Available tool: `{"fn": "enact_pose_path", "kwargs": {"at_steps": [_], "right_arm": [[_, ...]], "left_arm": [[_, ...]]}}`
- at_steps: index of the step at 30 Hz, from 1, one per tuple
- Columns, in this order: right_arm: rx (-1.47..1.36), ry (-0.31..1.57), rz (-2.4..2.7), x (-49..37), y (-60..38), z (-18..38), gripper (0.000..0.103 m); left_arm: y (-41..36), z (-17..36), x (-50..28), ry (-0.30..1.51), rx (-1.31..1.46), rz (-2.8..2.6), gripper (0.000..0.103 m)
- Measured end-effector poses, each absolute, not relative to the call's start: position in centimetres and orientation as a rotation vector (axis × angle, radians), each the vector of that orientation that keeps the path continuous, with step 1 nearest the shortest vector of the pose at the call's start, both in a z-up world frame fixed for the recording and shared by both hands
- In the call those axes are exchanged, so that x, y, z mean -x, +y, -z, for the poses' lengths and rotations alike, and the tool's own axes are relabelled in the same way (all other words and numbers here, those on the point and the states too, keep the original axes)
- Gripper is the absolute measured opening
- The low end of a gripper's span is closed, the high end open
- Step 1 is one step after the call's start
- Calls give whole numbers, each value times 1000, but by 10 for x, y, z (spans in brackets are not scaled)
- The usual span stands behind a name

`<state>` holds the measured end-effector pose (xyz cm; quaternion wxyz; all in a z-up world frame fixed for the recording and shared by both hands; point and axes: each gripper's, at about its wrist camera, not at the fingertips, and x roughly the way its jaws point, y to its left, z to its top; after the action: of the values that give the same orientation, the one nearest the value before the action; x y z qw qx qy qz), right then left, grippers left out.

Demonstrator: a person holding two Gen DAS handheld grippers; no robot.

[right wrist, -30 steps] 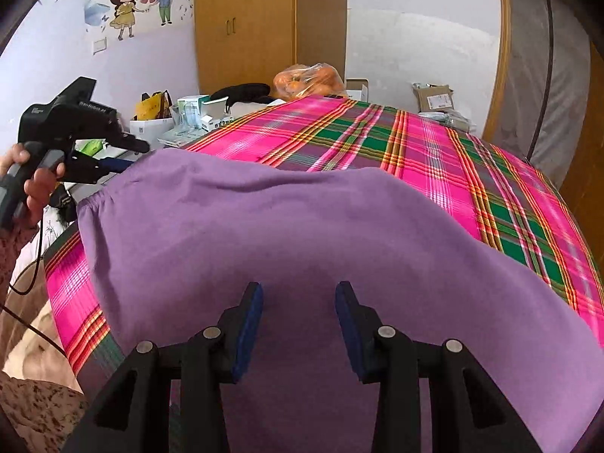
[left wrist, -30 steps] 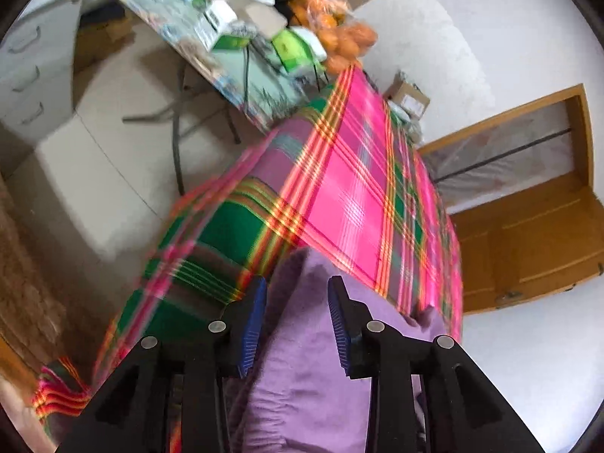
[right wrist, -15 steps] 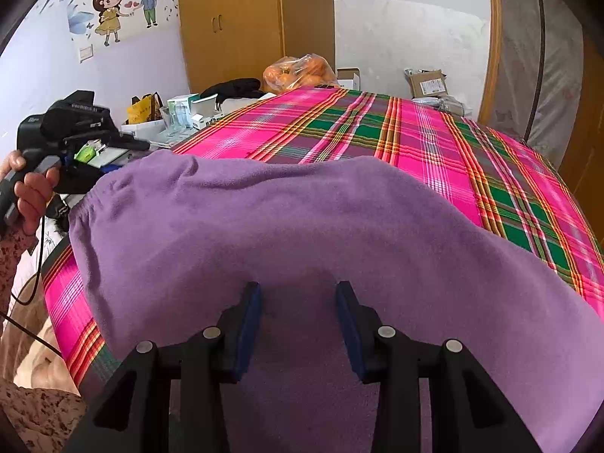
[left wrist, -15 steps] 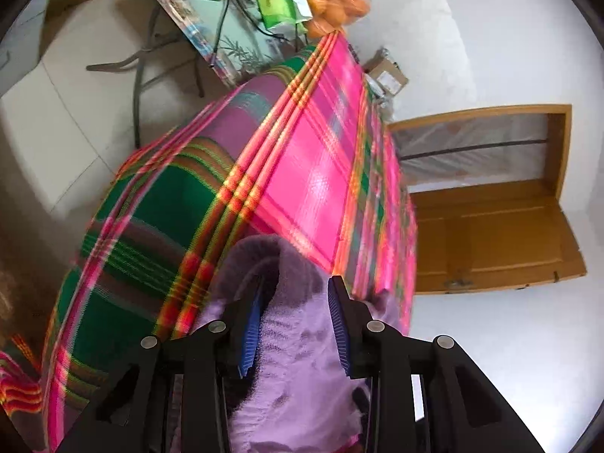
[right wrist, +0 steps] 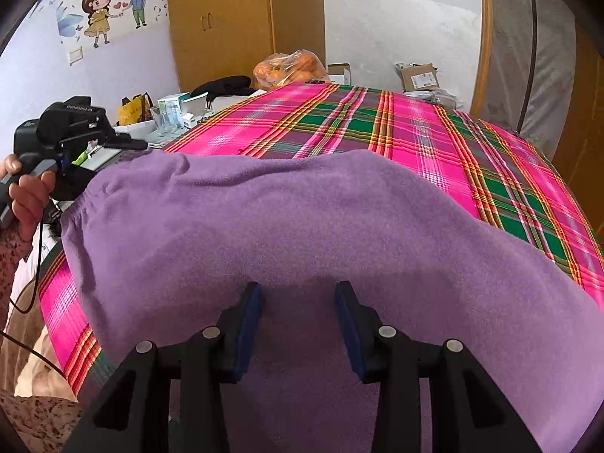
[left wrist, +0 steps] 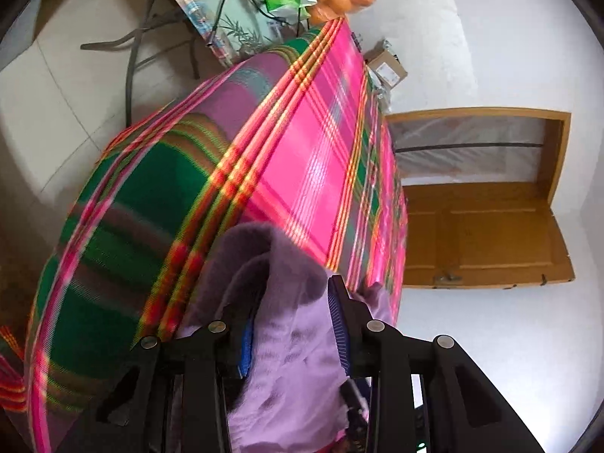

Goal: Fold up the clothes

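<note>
Plaid-covered surface (right wrist: 434, 143), pink and green, under a lilac wall with a cartoon sticker (right wrist: 113, 11) at far left and a wooden cupboard (right wrist: 241, 19) just right of it. At the left edge, seen from the right wrist: left hand (right wrist: 26, 196) wrapped round the handle of the left hand-held gripper (left wrist: 292, 302), close to the gathered corner of the purple garment (right wrist: 302, 234). From its own camera: jaws spread wide, fleecy purple fabric bunched up in the gap and spilling back over the frame; no clear pinch on the cloth. Beyond the left fingers (left wrist: 336, 313), plaid sloping away toward a cluttered side table (left wrist: 211, 19) and a bag of oranges (right wrist: 290, 70). Toward the middle: garment lying broad and mostly smooth across the near end of the surface, far edge gently wavy, plaid showing past it. Above the near part of that fabric hovers the right hand-held gripper (right wrist: 298, 313), released, blue-padded fingers (right wrist: 251, 324) well apart with only flat purple cloth seen between them. Further right: cardboard box (right wrist: 419, 75) against the white back wall, then a wooden door frame (right wrist: 481, 37) at the right edge.
</note>
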<state>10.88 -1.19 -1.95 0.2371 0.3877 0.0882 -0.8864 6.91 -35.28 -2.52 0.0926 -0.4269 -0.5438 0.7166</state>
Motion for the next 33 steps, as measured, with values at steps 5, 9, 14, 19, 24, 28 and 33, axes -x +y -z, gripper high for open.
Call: {"fn": "enact_pose_path", "kwargs": {"at_steps": [5, 9, 14, 19, 24, 28, 33], "right_arm": [[-1072, 236, 2429, -106, -14, 20, 42], [-1072, 250, 2427, -105, -17, 21, 42], [-1074, 226, 2415, -103, -14, 21, 42], [-1075, 237, 2417, -102, -17, 21, 43], [-1068, 263, 2432, -103, -20, 21, 43], [-999, 239, 2458, -111, -20, 13, 43], [-906, 292, 2371, -130, -42, 6, 43]], "left_arm": [[-352, 20, -70, -1636, 1184, -2164, 8], [-361, 19, -76, -1704, 1110, -2196, 8], [-373, 27, -84, -1698, 1111, -2350, 5], [-376, 39, -83, -1697, 1161, -2330, 5], [-377, 38, -88, -1675, 1187, -2340, 6], [-377, 29, -101, -1640, 1207, -2388, 6], [-382, 21, -132, -1616, 1231, -2439, 12]]}}
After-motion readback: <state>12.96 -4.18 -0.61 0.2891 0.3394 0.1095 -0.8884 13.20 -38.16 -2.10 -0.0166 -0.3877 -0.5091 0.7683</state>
